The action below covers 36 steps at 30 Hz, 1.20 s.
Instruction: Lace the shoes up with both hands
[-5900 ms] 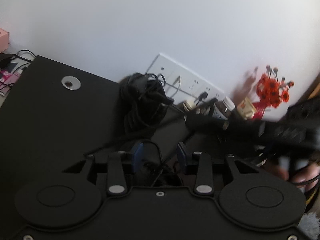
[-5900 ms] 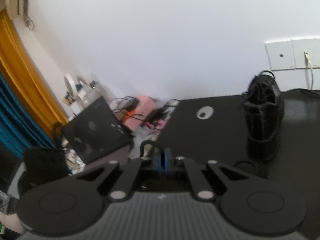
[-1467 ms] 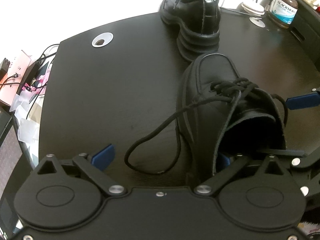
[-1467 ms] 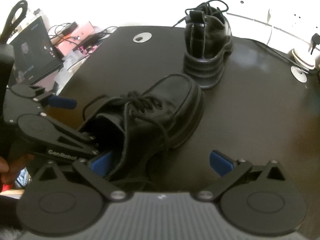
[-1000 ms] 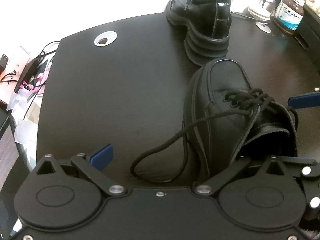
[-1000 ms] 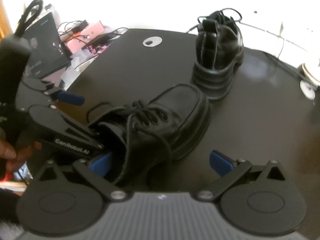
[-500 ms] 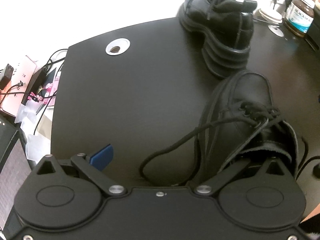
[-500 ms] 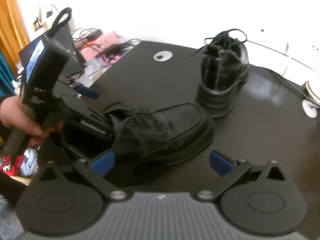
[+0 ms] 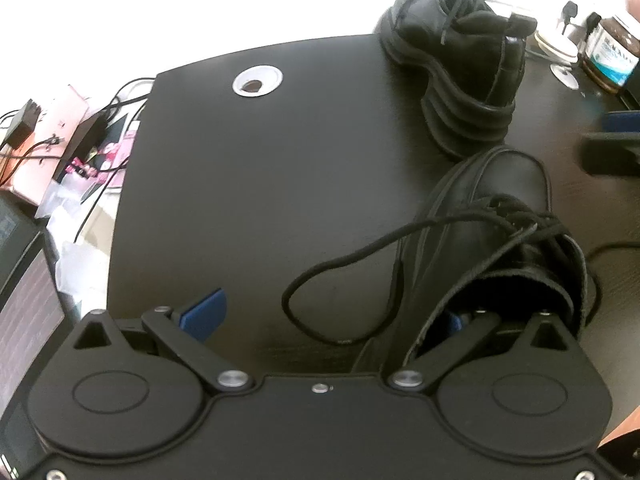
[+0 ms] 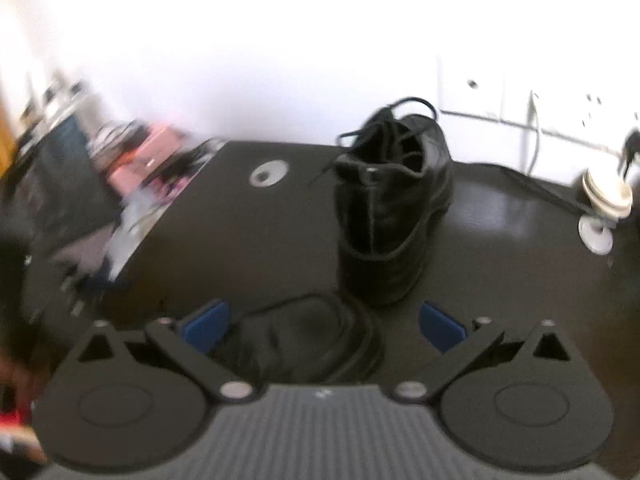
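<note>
Two black leather shoes sit on a black table. The near shoe is unlaced at the top; one loose lace loops onto the table to its left. My left gripper is open, its right finger inside the shoe's opening, its left finger over bare table. The far shoe stands behind, heel toward me. In the blurred right wrist view my right gripper is open above the near shoe's toe, with the far shoe beyond.
A silver cable grommet is set in the table's far left. A brown supplement jar and a white dish stand at the back right. Cables and pink boxes lie off the table's left edge. Wall sockets are behind.
The near shoe has been set down and my left gripper has pulled back slightly. My right gripper has swung up and to the right, so it looks over the toe toward the far shoe.
</note>
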### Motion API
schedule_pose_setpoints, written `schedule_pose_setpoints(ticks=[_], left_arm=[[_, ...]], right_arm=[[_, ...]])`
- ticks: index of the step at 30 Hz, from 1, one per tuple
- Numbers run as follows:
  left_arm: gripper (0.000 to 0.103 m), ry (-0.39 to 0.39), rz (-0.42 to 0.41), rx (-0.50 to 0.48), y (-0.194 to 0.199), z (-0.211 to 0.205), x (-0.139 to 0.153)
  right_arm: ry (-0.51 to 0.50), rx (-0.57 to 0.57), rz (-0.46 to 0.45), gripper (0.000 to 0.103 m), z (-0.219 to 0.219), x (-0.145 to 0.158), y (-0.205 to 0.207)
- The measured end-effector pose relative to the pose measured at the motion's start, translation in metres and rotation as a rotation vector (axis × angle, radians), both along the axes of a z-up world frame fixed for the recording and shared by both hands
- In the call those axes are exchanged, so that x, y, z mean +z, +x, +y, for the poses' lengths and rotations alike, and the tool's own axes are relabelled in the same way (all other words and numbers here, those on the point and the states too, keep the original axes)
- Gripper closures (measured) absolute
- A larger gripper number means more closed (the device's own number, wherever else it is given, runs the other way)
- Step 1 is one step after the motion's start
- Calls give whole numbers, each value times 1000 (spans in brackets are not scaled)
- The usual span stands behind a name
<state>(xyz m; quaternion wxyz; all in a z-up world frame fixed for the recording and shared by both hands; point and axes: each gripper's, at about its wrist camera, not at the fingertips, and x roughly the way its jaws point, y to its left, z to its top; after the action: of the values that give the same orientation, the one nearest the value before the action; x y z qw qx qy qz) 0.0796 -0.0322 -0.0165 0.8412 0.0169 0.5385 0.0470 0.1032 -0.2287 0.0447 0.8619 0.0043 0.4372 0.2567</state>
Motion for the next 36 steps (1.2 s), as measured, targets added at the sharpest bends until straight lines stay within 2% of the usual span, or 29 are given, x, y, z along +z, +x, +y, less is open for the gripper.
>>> schedule_pose_setpoints(ticks=[3,12,16,25,31,36], left_arm=[[1,-2,-3,22,-3,0,1],[1,3,-21,60,-5,-4,-1],[3,-29,-30,54,-1,-6,-1],[2,-39,-27,-95,3,-40,-6],[1,-26,-14,-272,15,-57,-9],[0,18,3,-402,34,-74,-4]], right_arm=[[19,-41,50,2,14,-16,16],[-120,-168,169,1,46,-59,45],[-52,-196,195,1,28,-66,39],[3,-337,228,1,-31,-72,15],[27,-432,247,1,-63,-74,-2],[36,-497,257,1,-84,-75,-11]])
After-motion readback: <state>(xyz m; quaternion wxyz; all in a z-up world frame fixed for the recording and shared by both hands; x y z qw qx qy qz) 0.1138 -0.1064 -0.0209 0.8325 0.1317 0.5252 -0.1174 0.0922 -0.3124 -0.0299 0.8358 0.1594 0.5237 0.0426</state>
